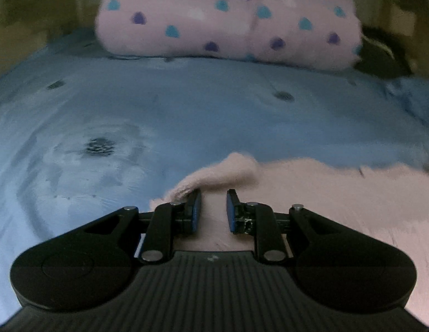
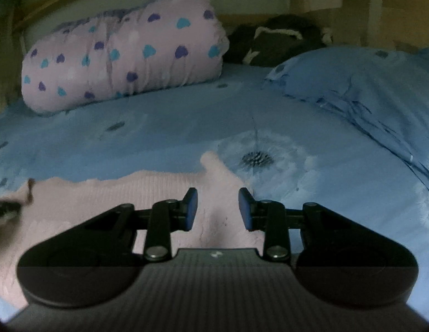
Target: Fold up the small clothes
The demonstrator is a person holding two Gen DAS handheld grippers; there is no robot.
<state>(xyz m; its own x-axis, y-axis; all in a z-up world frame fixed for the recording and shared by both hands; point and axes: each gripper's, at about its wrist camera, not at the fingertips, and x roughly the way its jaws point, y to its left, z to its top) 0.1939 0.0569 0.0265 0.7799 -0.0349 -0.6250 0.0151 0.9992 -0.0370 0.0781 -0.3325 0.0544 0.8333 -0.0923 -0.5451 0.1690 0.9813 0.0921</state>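
A pink garment (image 1: 325, 207) lies flat on the blue bedsheet (image 1: 186, 116), well in front of the spotted pillow (image 1: 214, 19). It looks like a thin ribbed knit, so I judge it light, soft and floppy (likely to sag and drag once lifted). The left gripper (image 1: 213, 210) hangs over the corner left of the pillow's line, the right gripper (image 2: 217, 210) over the opposite corner; both have their 2 fingers parted with nothing between them. The raised corner tabs seem the best places to pinch.
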